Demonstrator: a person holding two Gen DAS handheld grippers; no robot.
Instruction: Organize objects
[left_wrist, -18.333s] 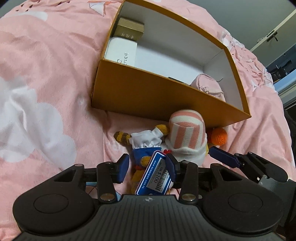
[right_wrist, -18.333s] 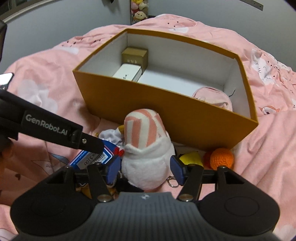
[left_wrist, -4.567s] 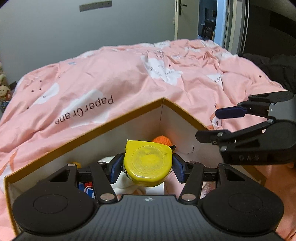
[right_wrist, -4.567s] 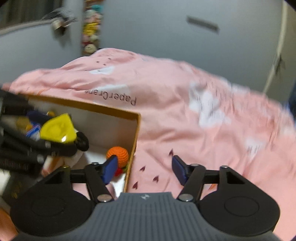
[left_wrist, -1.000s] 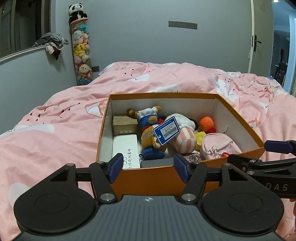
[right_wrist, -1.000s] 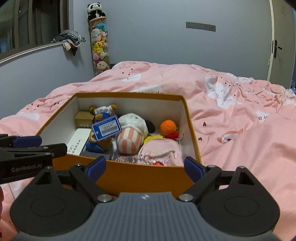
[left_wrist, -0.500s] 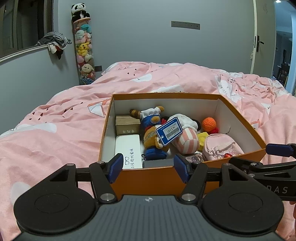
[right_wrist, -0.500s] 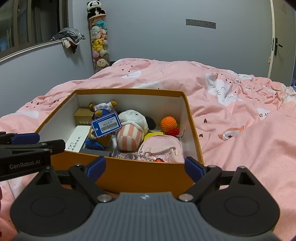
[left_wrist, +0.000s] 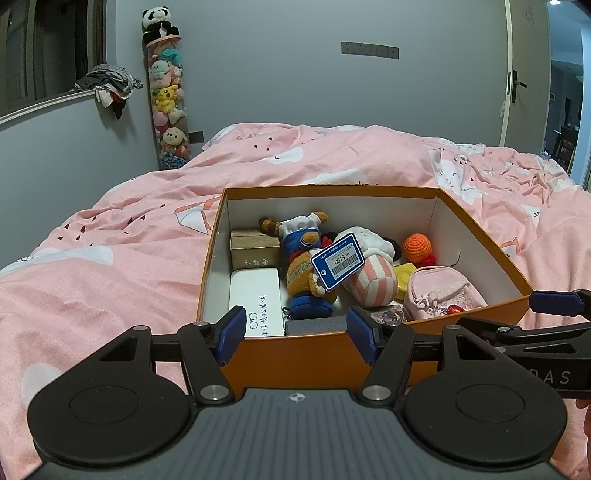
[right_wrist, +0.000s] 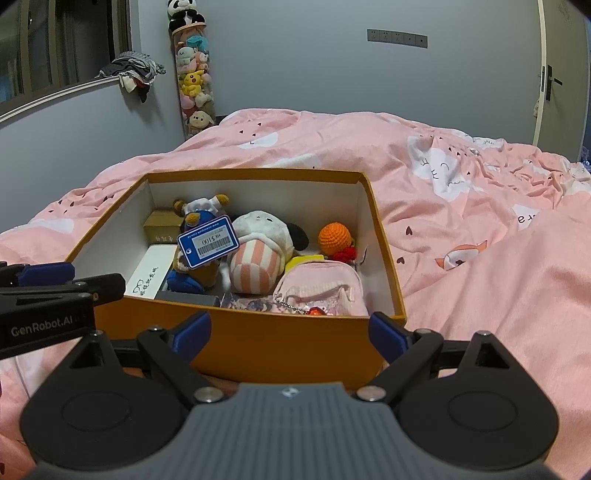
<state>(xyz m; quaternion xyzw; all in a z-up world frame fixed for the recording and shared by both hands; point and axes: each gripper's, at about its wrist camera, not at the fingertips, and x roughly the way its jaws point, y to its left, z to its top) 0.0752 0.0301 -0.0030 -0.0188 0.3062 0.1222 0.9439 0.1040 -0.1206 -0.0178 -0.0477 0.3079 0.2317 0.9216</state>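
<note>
Both grippers' fingers (left_wrist: 231, 334) spread empty, orange box (right_wrist: 258, 343) front wall hiding dark item.

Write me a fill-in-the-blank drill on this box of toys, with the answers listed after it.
1. The orange cardboard box sits on a ______ duvet.
2. The price tag on the brown plush bear is blue and ______.
3. The crocheted ball inside the box is ______.
4. Both the left claw and the right claw are ______ and hold nothing.

Answers: pink; white; orange; open
</note>
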